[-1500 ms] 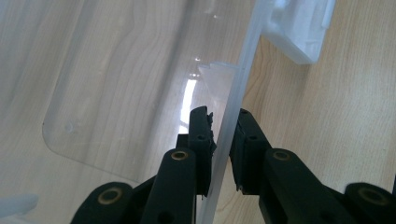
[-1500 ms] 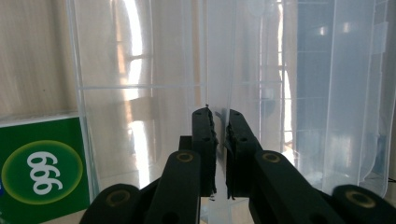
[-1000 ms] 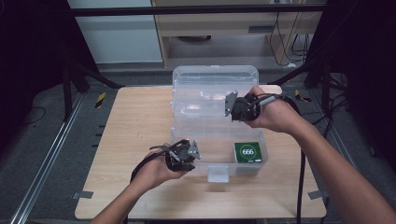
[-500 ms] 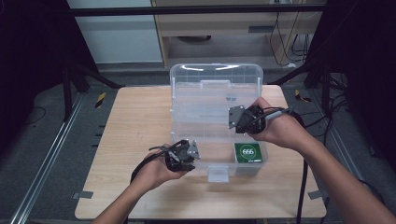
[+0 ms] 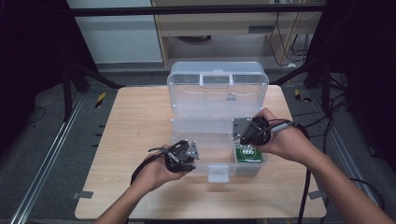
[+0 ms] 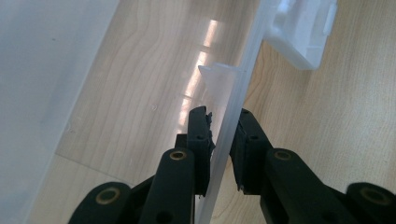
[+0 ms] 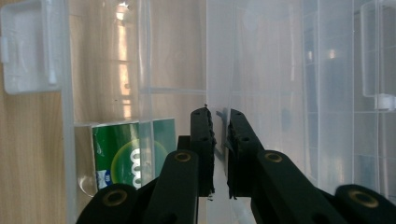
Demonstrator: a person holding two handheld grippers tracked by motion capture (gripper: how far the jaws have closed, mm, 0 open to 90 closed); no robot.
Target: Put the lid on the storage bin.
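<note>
A clear plastic box (image 5: 205, 164) stands on the wooden table (image 5: 130, 126) with its lid (image 5: 217, 91) raised at the back. My left gripper (image 5: 190, 152) (image 6: 224, 116) is shut on the box's front wall (image 6: 229, 140), left of the front latch (image 5: 218, 173) (image 6: 303, 32). Inside the box, my right gripper (image 5: 239, 131) (image 7: 219, 114) is shut on the thin edge of a clear inner tray (image 7: 252, 70). A green pack (image 5: 248, 154) (image 7: 121, 161) marked 666 lies in the box's front right corner, just below that gripper.
Bare tabletop lies left of the box and along the front edge. Black frame posts (image 5: 70, 79) stand at both back corners. A pale cabinet (image 5: 219, 32) is behind the table, cables (image 5: 327, 116) hang at the right, and a floor rail (image 5: 42, 177) runs along the left.
My right gripper has moved from near the raised lid toward the front of the box and downward, bringing the clear tray with it. The left gripper has stayed on the front wall.
</note>
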